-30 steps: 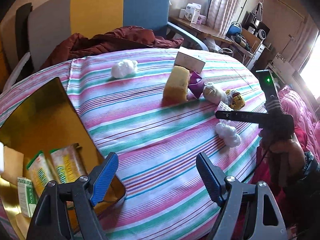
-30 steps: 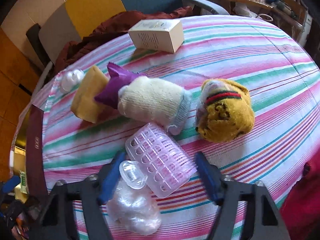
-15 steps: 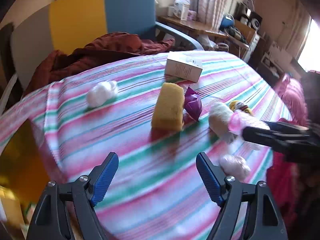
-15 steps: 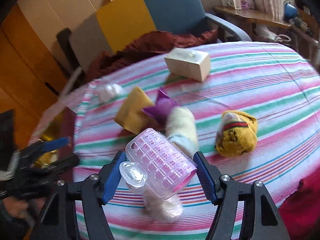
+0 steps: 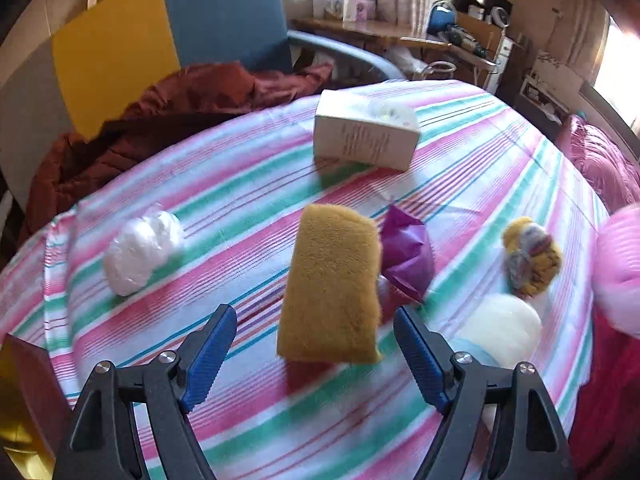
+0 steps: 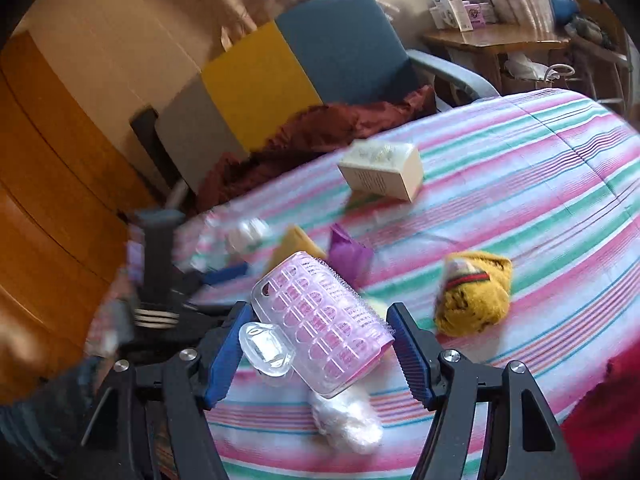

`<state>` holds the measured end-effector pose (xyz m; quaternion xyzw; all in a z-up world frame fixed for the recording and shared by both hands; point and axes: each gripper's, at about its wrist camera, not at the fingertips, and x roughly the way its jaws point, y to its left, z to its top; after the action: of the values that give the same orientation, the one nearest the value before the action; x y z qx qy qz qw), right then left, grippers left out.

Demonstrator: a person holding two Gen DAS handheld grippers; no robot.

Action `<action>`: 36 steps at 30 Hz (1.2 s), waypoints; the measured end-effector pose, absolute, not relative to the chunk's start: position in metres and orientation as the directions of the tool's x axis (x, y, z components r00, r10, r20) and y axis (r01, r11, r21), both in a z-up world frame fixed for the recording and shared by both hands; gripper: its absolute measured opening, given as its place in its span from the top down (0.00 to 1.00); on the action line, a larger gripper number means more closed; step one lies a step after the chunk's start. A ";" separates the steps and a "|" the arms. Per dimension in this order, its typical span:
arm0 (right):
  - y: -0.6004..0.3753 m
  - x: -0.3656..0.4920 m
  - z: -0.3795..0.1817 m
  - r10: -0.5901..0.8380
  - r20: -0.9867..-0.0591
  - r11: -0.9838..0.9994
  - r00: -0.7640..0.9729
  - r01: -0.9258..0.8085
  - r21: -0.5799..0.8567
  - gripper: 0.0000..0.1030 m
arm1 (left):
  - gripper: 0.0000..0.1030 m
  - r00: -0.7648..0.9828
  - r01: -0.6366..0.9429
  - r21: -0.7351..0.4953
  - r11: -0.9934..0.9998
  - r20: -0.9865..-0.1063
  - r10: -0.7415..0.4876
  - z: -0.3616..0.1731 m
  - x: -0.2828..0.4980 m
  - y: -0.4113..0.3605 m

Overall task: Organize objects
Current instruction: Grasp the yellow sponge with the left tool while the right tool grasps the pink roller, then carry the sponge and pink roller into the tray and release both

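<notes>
Ridged pink plastic roller (image 6: 320,320), prob. cylindrical.

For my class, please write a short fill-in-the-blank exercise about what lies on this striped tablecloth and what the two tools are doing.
1. The right tool is shut on a pink ____.
2. The left tool is open, with its fingers either side of the yellow ____.
3. The purple wrapper lies right beside the ____.
4. The white box lies on the ____ tablecloth.

Missing words: hair roller; sponge; sponge; striped

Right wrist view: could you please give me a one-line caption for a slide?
Right tongs grip a pink hair roller above the striped tablecloth.
</notes>
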<state>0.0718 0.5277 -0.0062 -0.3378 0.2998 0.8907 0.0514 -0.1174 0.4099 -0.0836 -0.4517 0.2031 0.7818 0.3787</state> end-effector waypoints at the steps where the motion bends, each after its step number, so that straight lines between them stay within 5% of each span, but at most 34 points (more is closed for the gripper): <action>1: 0.531 0.074 -0.004 -0.121 -0.607 -0.801 -0.785 -0.284 0.527 0.32 | 0.33 -0.294 -0.770 -0.038 -0.637 -0.865 0.406 -0.087 -0.121 0.411; 4: 0.538 0.079 0.001 -0.096 -0.579 -0.786 -0.810 -0.295 0.544 0.32 | 0.48 -0.210 -0.753 -0.136 -0.644 -0.878 0.431 -0.096 -0.128 0.410; 7: 0.543 0.077 -0.005 -0.093 -0.600 -0.770 -0.795 -0.324 0.549 0.32 | 0.50 -0.230 -0.760 -0.117 -0.639 -0.871 0.433 -0.093 -0.118 0.407; 23: 0.506 0.063 -0.009 -0.106 -0.662 -0.870 -0.742 -0.253 0.424 0.32 | 0.51 -0.279 -0.709 -0.207 -0.674 -0.796 0.538 -0.040 -0.058 0.312; 36: 0.447 0.044 -0.008 -0.166 -0.690 -0.922 -0.704 -0.138 0.362 0.32 | 0.51 -0.444 -0.538 -0.221 -0.813 -0.746 0.496 -0.007 -0.043 0.164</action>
<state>0.0442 0.4466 -0.0076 -0.3843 0.1974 0.9018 -0.0078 -0.0428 0.1636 -0.0067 -0.4306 0.0242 0.8493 0.3045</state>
